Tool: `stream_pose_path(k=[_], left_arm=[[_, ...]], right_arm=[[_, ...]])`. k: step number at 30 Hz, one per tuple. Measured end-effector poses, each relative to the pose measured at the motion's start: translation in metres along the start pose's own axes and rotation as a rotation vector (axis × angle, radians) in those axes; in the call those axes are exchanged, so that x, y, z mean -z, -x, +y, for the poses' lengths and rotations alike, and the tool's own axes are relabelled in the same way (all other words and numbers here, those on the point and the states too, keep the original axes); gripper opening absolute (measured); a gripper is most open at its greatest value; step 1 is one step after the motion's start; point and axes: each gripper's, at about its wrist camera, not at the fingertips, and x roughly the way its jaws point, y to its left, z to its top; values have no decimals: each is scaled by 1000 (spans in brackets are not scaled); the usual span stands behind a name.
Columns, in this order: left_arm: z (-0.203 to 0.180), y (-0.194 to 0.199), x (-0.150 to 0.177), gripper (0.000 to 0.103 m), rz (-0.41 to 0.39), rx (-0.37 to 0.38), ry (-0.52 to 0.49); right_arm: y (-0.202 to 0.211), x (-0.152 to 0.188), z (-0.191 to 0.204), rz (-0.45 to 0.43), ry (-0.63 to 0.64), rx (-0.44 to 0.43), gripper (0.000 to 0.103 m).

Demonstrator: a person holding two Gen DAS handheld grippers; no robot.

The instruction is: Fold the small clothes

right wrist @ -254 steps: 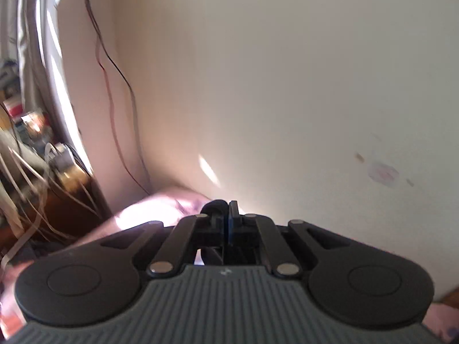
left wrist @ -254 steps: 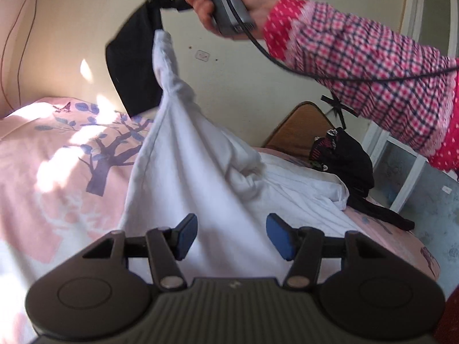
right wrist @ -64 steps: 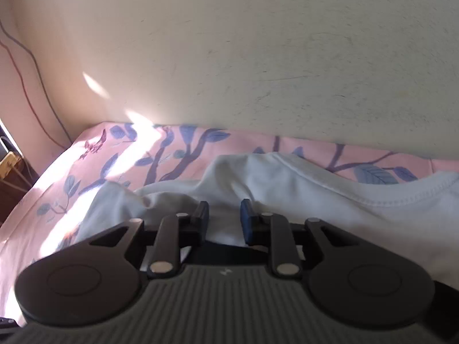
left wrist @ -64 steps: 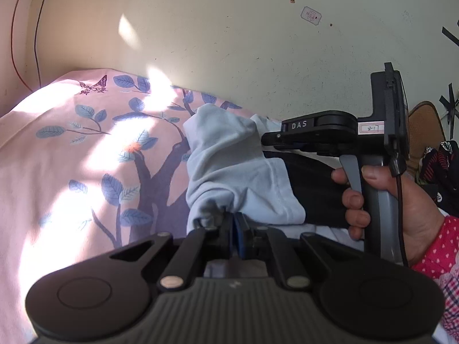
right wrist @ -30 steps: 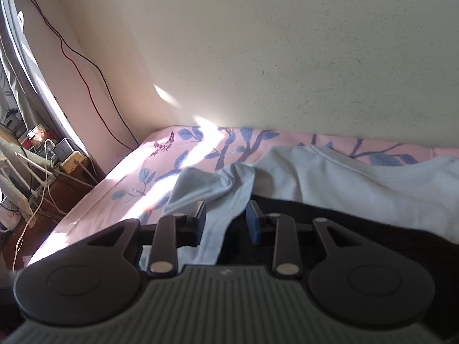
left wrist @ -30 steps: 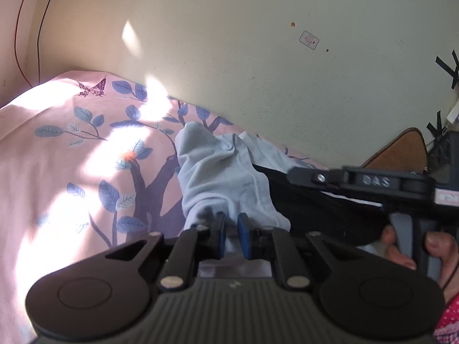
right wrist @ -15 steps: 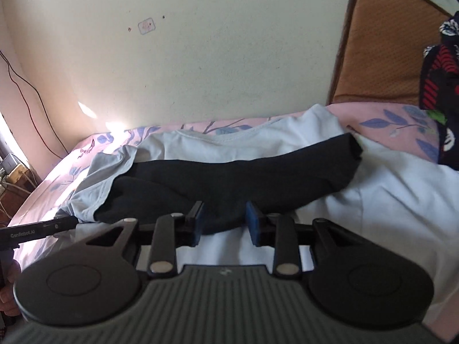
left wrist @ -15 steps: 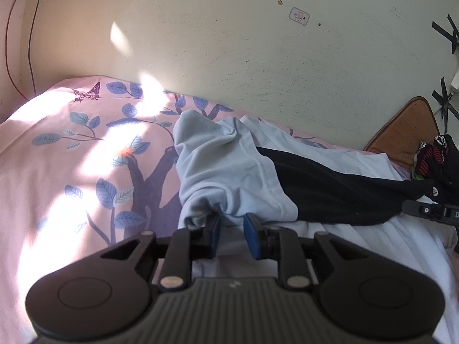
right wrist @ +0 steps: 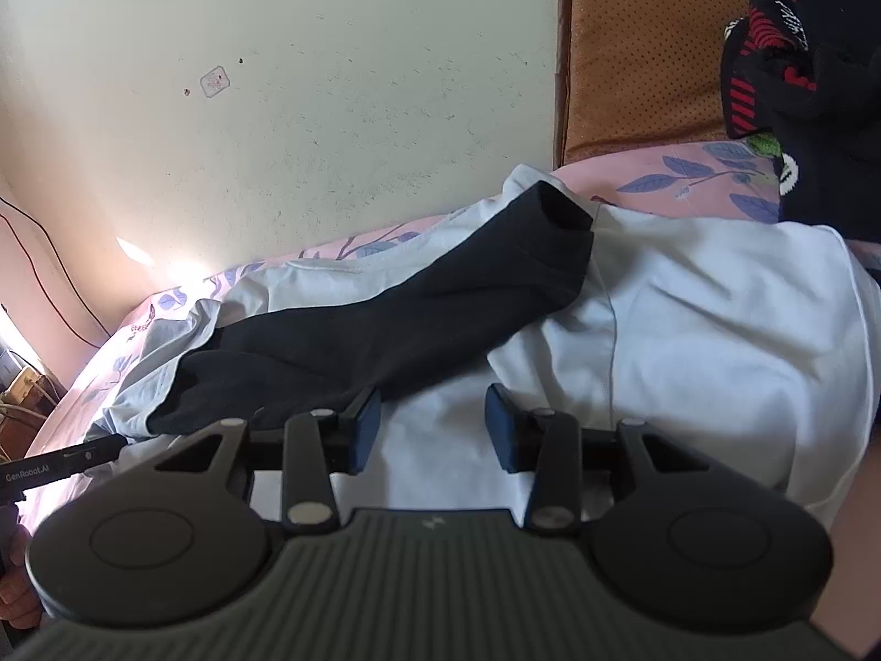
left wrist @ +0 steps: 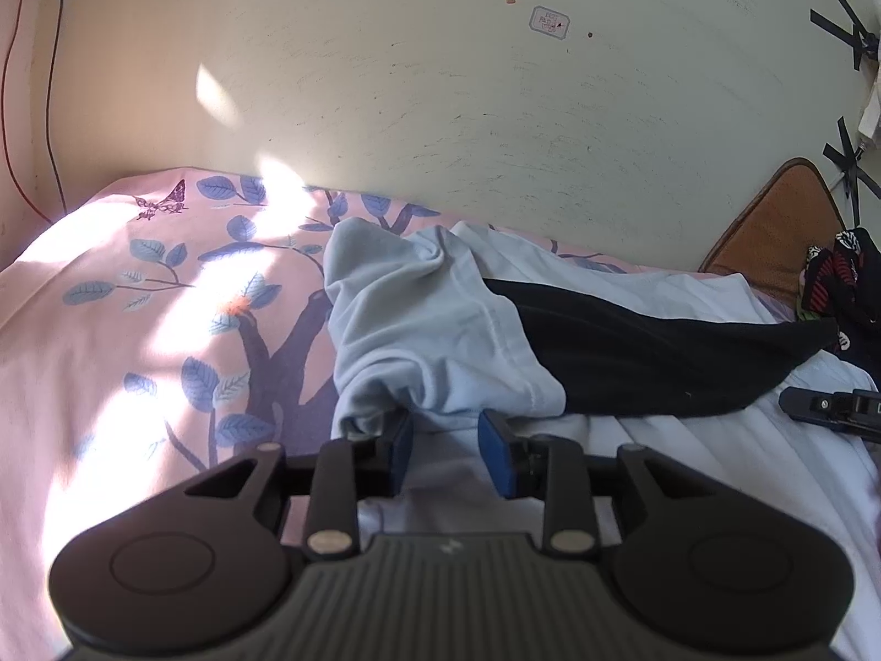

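Observation:
A pale blue-white garment [left wrist: 429, 325] lies spread on the bed, its left end bunched up. A long black piece of clothing [left wrist: 650, 358] lies across it, from under the bunched end to the right. My left gripper [left wrist: 445, 449] is open and empty, just in front of the bunched edge. In the right wrist view the black piece [right wrist: 396, 325] runs diagonally over the white garment [right wrist: 716, 297]. My right gripper [right wrist: 432, 427] is open and empty over the white cloth, its left finger next to the black piece.
The pink bedsheet [left wrist: 137, 319] with blue leaf print spreads to the left. The wall [left wrist: 440, 82] runs close behind. A brown chair back [right wrist: 633, 55] and dark patterned clothes [right wrist: 798, 66] stand at the right. The other gripper's tip [left wrist: 826, 407] shows at right.
My left gripper has opened and let go of the white garment. My right gripper has swung right along the black piece and opened wider.

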Motion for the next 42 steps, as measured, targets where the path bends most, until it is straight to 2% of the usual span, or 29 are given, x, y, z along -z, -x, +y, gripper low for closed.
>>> stream_pose_path(k=[8,25,27,29,32,33,35,38,41,42], left_arm=[[0,0,0,30,-1,-3,-7],[-5,2,3,35,-11,-4,-39],[-2,6,3,40,-29,19,-24],[3,16,0,48,-79,61,16],[15,25,-5,48,-125,154,108],[18,24,-5,46,-125,159,128],[20,18,-6,44,-101,135,147],[19,6,-6,39,-50,100,139],[8,1,-2,34,-29,29,71],[5,1,-1,34,-31,14,49]], right_arm=[[9,2,-4,-57,-41,-7,48],[18,3,-8,-84,-84,2,52],[18,3,-9,-87,-93,-3,52],[19,2,-11,-90,-105,-8,52],[20,0,-15,-89,-138,-17,52],[20,-2,-17,-93,-153,-22,52],[21,-4,-20,-99,-184,-25,52],[22,-10,-18,-136,-182,29,53],[28,-18,-20,-199,-189,83,53],[27,-21,-22,-210,-192,132,53]])
